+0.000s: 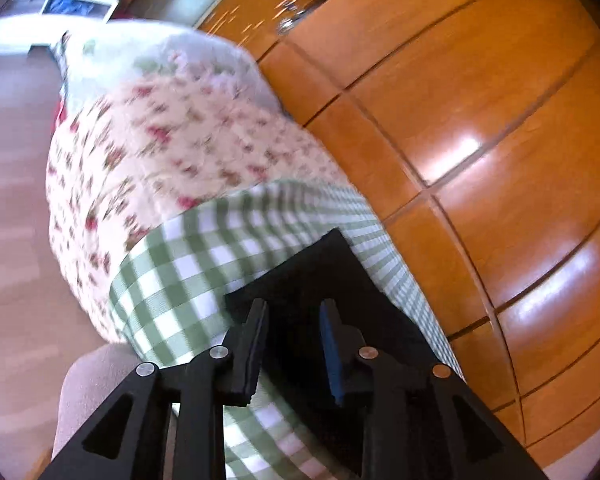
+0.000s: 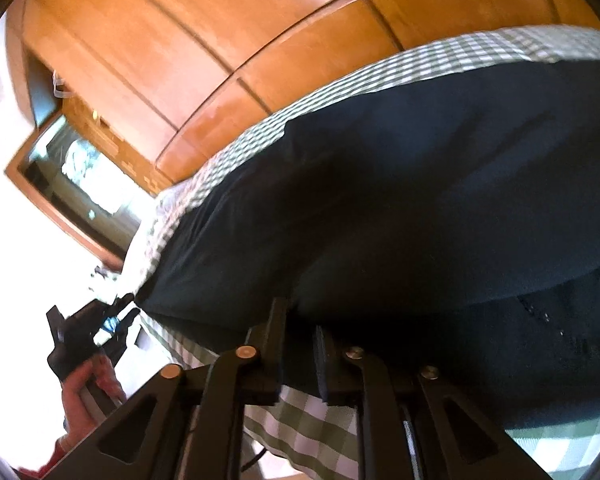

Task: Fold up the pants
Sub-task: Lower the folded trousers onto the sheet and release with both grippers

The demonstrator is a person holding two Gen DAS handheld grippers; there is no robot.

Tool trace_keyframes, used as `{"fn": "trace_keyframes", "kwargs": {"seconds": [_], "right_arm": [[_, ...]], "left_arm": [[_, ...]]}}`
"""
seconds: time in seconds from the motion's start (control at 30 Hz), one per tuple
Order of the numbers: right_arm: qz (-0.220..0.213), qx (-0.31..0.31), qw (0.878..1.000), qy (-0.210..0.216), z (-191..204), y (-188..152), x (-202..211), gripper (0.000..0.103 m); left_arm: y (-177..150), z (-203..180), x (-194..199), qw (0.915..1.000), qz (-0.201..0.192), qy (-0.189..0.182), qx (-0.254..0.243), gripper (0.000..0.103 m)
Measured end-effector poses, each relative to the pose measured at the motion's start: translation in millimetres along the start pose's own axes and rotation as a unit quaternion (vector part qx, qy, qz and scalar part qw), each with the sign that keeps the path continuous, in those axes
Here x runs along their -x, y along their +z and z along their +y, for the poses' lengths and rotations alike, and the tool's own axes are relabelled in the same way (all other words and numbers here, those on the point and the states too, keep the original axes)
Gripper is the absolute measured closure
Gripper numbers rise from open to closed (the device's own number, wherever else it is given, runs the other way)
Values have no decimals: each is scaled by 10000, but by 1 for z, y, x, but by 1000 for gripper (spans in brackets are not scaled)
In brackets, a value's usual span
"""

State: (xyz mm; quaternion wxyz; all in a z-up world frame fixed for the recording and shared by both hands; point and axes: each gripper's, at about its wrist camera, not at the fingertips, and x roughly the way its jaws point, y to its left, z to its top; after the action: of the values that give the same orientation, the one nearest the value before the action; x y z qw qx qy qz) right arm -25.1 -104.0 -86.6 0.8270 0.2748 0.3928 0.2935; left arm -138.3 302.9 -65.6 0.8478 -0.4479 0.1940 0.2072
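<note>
On the bed, dark navy pants [image 2: 420,200] lie spread over a green-and-white checked cover [image 1: 188,264], filling most of the right wrist view from 9 o'clock across to 3 o'clock. Left wrist view: only a dark corner of the pants [image 1: 320,272] shows, pointing toward 12 o'clock, just beyond the left gripper [image 1: 294,344]. Left fingers [image 1: 252,356] stand apart, a clear gap between them, checked cover visible through the gap lower down; no cloth pinched, pads not pressing on anything. Right gripper [image 2: 298,352] sits at 6 o'clock in its own view, fingers [image 2: 272,352] slightly apart with the near edge of the pants at their tips; too dark to tell if fabric lies between the pads, and no pinch is visible. Floral sheet [image 1: 172,136] lies beyond the checked cover toward 11 o'clock, blurred. Glossy orange wooden cabinet panels [image 1: 480,112] run along the far side of the bed from 12 to 4 o'clock. Right wrist view at 8 o'clock: the person's hand [image 2: 84,392] holds the left gripper, seen small beside the left end of the pants, apart from the fabric. Wood-framed screen [image 2: 80,172] at 9 o'clock, overexposed.
</note>
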Motion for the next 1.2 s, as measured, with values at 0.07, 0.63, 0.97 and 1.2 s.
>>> {"fn": "trace_keyframes", "kwargs": {"seconds": [0.07,0.63,0.97,1.2], "right_arm": [[-122,-27,9999,-57,-1,0,6,73],[-1376,-1143,9782,-1052,-100,26,111,67],[-1975,-1862,9532,-1329,-170,47,166,67],[-2167,-2040,9453,-1339,-189,58,181,67]], "left_arm": [[-2,-18,2,9996,-19,-115,-268,75],[-116,-151,-66,9369,2299,-1738,-1977,64],[-181,-179,-62,8816,3502,-2442,-2014,59],[-195,-156,-64,8643,4300,-2557,-520,59]]}}
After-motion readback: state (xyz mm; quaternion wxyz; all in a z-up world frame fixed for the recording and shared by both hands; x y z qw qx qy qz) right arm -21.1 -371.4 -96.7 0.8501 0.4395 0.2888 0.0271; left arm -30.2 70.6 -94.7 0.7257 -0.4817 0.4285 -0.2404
